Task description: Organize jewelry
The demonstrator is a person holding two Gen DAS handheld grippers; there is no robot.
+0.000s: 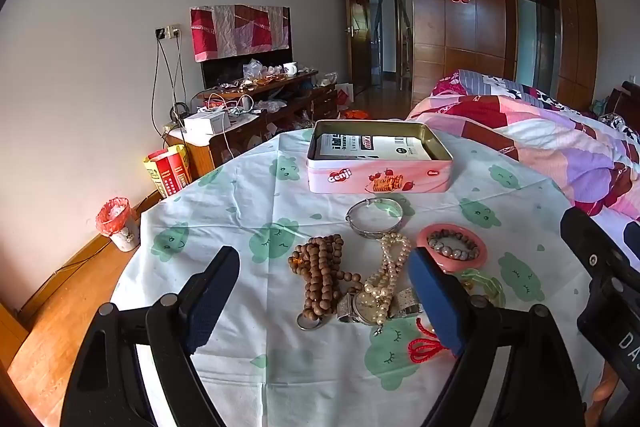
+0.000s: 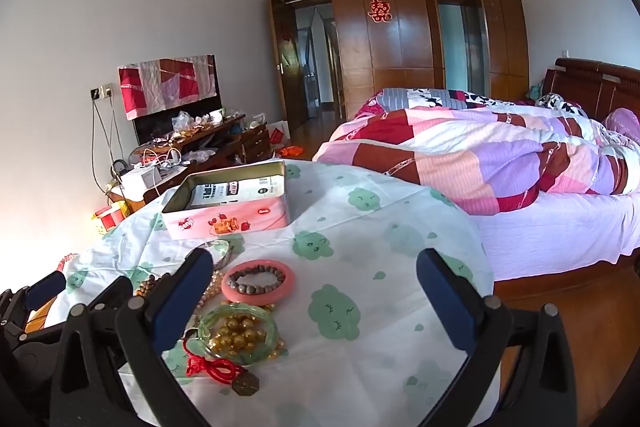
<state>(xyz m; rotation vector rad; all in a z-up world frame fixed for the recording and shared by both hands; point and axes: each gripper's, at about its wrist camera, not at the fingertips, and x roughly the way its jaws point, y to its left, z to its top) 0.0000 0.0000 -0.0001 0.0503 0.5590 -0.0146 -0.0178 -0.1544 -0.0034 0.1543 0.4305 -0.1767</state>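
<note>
The left gripper (image 1: 324, 279) hovers above the table with its blue-padded jaws spread wide, holding nothing; the jewelry pile lies between and beyond its fingers. The right gripper (image 2: 316, 287) is likewise wide open and empty, its left finger just beside the pile. On the tablecloth (image 1: 224, 203) lie one string of brown wooden beads (image 1: 320, 275), one pearl necklace (image 1: 390, 267) draped over one silver watch (image 1: 370, 303), one silver bangle (image 1: 374, 217), one pink bangle (image 2: 258, 281) ringing a dark bead bracelet (image 2: 256, 281), and one green bangle (image 2: 238, 333) encircling a cluster of gold beads (image 2: 238, 337). A red knotted cord (image 2: 210, 367) ends in what looks like a bronze pendant (image 2: 245, 383). Beyond them stands one open pink tin (image 1: 378, 179), holding only a printed card or packet, hard to tell which.
</note>
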